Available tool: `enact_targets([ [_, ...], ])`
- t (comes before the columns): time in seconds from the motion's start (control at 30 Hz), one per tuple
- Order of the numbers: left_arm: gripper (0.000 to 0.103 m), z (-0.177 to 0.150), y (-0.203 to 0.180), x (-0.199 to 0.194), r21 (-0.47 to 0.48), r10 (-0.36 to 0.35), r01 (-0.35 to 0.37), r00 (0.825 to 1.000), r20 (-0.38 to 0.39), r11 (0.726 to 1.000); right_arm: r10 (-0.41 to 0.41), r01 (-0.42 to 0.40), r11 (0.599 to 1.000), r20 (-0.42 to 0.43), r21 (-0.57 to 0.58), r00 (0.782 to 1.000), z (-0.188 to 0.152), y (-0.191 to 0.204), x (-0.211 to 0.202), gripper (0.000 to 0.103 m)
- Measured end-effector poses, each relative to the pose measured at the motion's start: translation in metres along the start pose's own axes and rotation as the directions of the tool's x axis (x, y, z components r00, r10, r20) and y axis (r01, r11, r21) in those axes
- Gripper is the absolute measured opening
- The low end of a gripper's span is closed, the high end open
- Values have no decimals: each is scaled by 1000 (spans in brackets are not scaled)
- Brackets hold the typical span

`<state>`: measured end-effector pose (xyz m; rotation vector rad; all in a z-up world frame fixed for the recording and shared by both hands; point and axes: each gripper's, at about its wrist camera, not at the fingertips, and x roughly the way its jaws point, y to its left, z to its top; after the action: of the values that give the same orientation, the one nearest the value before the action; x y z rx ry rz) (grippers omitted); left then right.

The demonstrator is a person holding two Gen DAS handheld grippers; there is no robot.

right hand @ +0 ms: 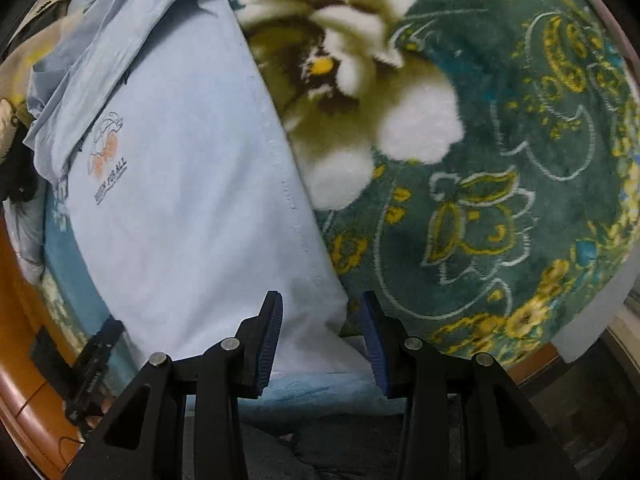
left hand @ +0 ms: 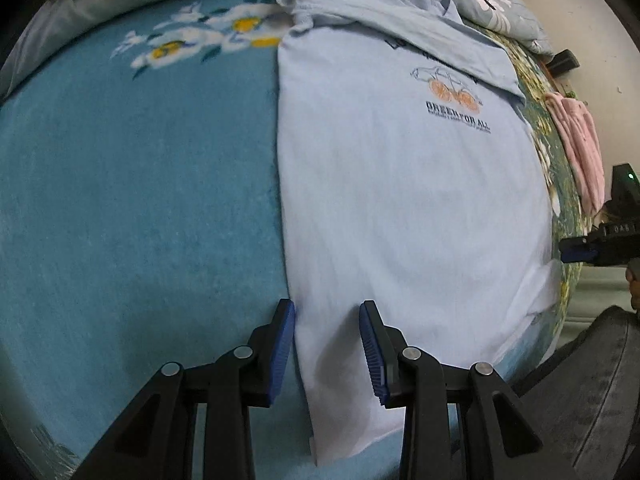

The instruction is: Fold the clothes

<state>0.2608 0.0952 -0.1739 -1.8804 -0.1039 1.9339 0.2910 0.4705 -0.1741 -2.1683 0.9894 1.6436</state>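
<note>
A light blue T-shirt (left hand: 400, 200) with an orange print and dark lettering lies flat on the bed, sleeves folded in. My left gripper (left hand: 327, 312) is open, its blue pads straddling the shirt's near left hem corner. My right gripper (right hand: 322, 304) is open, its pads on either side of the shirt's (right hand: 180, 184) near right hem corner. The right gripper also shows at the right edge of the left wrist view (left hand: 576, 250); the left gripper shows at the lower left of the right wrist view (right hand: 96, 360).
A turquoise floral blanket (left hand: 140, 200) covers the bed's left, a dark green floral blanket (right hand: 500, 160) its right. A pink cloth (left hand: 580, 148) lies at the far right. A floral pillow (left hand: 500, 4) and more clothes lie beyond the shirt. A wooden bed frame (right hand: 24, 380) is at left.
</note>
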Motion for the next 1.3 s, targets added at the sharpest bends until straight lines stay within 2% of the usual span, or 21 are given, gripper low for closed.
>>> enact_targets([
  [0.07, 35, -3, -4, 3, 9, -7, 7, 1000, -13, 1000, -39, 39, 999, -60, -1, 997, 0, 0, 12, 41],
  [0.23, 35, -7, -7, 4, 20, -15, 16, 999, -39, 1000, -84, 79, 995, -105, -55, 991, -2, 13, 23, 40],
  [0.33, 35, -8, -8, 4, 22, -27, 28, 998, -55, 999, -144, 132, 988, -158, -84, 977, -7, 22, 35, 27],
  [0.4, 35, -10, -9, 5, 23, -43, 44, 997, -69, 999, -153, 138, 985, -159, -98, 975, -9, 28, 37, 10],
  [0.43, 34, -10, -9, 6, 25, -48, 50, 996, -73, 998, -145, 131, 986, -141, -101, 979, -9, 31, 34, 7],
  [0.5, 6, -11, -8, 3, 24, -50, 52, 997, -63, 998, -114, 104, 989, -101, -103, 988, -11, 35, 26, 5],
  [0.57, 5, -12, -7, -4, 18, -66, 66, 997, -29, 998, -6, 3, 996, -37, -84, 999, -13, 36, 10, 4],
  [0.6, 5, -11, -8, -12, 28, -73, 73, 997, 7, 997, 61, -61, 995, -3, -76, 998, -14, 35, 1, 4],
  [0.67, 5, -6, -11, -31, 35, -105, 102, 991, 81, 994, 213, -208, 976, 80, -69, 974, -19, 30, -22, 3],
  [0.7, 5, -1, -12, -41, 30, -129, 126, 985, 118, 992, 289, -282, 957, 117, -71, 950, -23, 28, -32, 3],
  [0.73, 5, 3, -13, -52, 27, -153, 150, 976, 155, 988, 367, -358, 930, 155, -81, 917, -29, 24, -44, 3],
  [0.83, 5, 21, -12, -88, 27, -202, 202, 944, 261, 979, 481, -469, 876, 242, -109, 843, -46, 14, -72, 3],
  [0.93, 5, 32, -11, -127, 56, -242, 237, 906, 348, 970, 549, -533, 834, 312, -142, 776, -55, 10, -99, 3],
  [1.0, 5, 46, -26, -134, 84, -265, 253, 885, 382, 964, 579, -557, 813, 348, -173, 737, -67, 9, -114, 3],
  [1.07, 5, 46, -35, -145, 120, -286, 260, 869, 403, 958, 594, -561, 802, 369, -203, 715, -80, 3, -126, 3],
  [1.13, 5, 37, -40, -151, 149, -286, 247, 871, 400, 958, 601, -559, 797, 387, -229, 699, -98, 2, -133, 3],
  [1.23, 5, 17, -36, -151, 124, -306, 280, 881, 362, 952, 610, -556, 791, 405, -256, 682, -121, -5, -134, 3],
  [1.3, 5, 1, -34, -151, 102, -289, 271, 895, 340, 957, 610, -557, 790, 408, -256, 679, -132, -9, -127, 3],
])
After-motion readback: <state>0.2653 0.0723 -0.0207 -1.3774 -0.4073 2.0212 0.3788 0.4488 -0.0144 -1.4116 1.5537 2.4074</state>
